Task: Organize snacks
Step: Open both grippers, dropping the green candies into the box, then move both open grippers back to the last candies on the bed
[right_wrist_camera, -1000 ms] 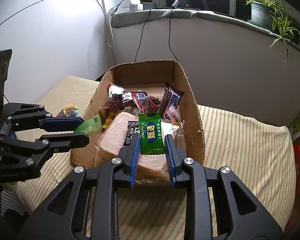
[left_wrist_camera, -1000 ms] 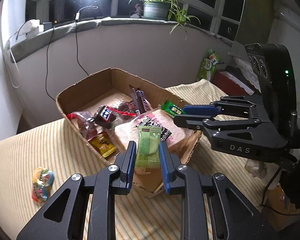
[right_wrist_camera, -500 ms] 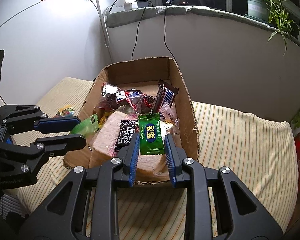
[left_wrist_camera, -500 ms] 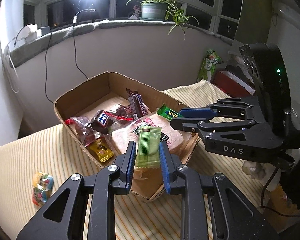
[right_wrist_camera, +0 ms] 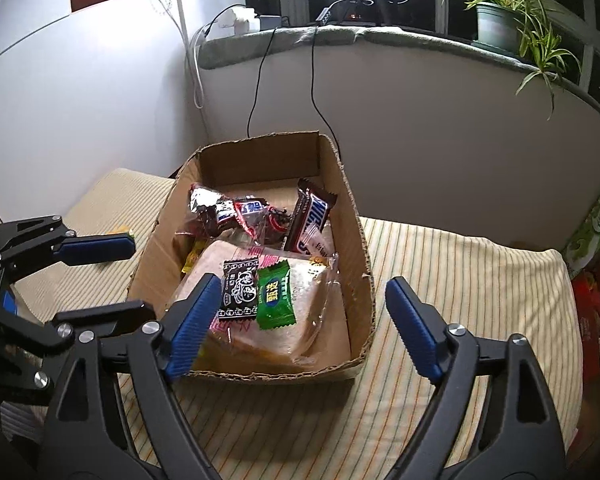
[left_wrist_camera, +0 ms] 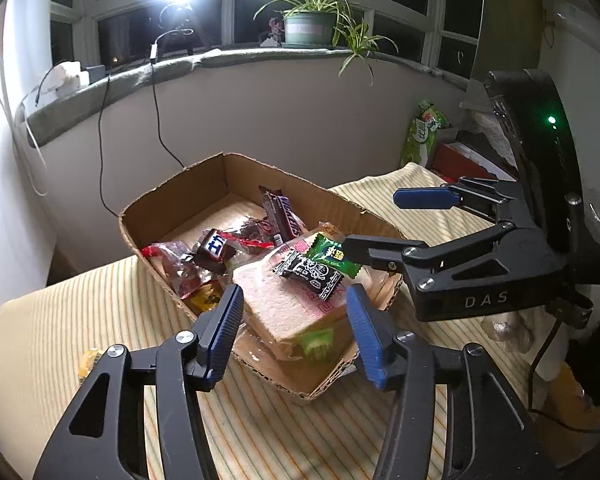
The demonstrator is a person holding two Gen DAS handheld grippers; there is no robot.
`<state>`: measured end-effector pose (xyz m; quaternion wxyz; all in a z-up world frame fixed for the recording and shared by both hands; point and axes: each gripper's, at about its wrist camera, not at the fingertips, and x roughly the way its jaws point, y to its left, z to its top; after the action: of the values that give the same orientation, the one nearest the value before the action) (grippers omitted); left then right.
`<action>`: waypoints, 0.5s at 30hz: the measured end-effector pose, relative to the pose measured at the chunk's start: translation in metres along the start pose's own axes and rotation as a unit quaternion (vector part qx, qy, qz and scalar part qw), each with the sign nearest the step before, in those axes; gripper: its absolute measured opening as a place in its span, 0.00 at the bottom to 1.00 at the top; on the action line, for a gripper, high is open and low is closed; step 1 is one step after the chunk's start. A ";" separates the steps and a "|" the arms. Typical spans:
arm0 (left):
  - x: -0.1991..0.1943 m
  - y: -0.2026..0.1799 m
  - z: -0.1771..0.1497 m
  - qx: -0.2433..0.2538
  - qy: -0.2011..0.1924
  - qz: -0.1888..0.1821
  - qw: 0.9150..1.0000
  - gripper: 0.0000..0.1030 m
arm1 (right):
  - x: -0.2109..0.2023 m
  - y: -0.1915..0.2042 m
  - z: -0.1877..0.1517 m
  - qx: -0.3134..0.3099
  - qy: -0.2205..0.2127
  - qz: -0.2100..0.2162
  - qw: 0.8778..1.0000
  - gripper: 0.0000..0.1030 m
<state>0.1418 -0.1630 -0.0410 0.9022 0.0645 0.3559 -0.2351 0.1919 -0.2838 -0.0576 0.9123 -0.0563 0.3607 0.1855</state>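
Observation:
The cardboard box (left_wrist_camera: 172, 194) holds several snacks on a wrapped bread slice (left_wrist_camera: 276, 304). My left gripper (left_wrist_camera: 292, 336) hovers over the box's near corner, its jaws opening with nothing pressed between them. A pale green packet (left_wrist_camera: 316, 342), blurred, sits just below it against the bread. My right gripper (right_wrist_camera: 300, 320) is above the box (right_wrist_camera: 356, 240), jaws opening wide. The dark green candy (right_wrist_camera: 276, 300) lies free on the bread beside a black packet (right_wrist_camera: 240, 290). Each gripper shows in the other's view: right gripper (left_wrist_camera: 370, 220), left gripper (right_wrist_camera: 142, 278).
The box stands on a yellow striped cloth (left_wrist_camera: 60, 320). A colourful candy (left_wrist_camera: 86, 360) lies on the cloth left of the box, partly hidden by my left finger. A green bag (left_wrist_camera: 422, 132) and a red box (left_wrist_camera: 464, 156) are at the right. Cables hang down the wall behind.
Both grippers have opened. The pale green packet left my left gripper and dropped to the box's near end. The dark green candy left my right gripper and now lies on the bread.

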 end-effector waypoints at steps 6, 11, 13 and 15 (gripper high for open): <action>-0.005 0.001 -0.001 0.001 -0.004 0.005 1.000 0.54 | -0.001 -0.001 0.002 0.010 0.004 0.000 1.000 0.88; -0.012 0.004 -0.003 -0.002 -0.011 0.005 1.000 0.54 | -0.004 0.006 0.005 0.006 0.003 0.000 1.000 0.88; -0.016 0.006 -0.004 -0.002 -0.014 0.007 1.000 0.54 | -0.006 0.010 0.006 0.003 0.001 0.001 1.000 0.88; -0.019 0.008 -0.005 -0.003 -0.016 0.007 1.000 0.54 | -0.008 0.015 0.008 -0.001 0.001 0.002 1.000 0.88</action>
<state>0.1302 -0.1472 -0.0324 0.9098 0.0603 0.3413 -0.2284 0.1864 -0.2705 -0.0460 0.9115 -0.0570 0.3614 0.1879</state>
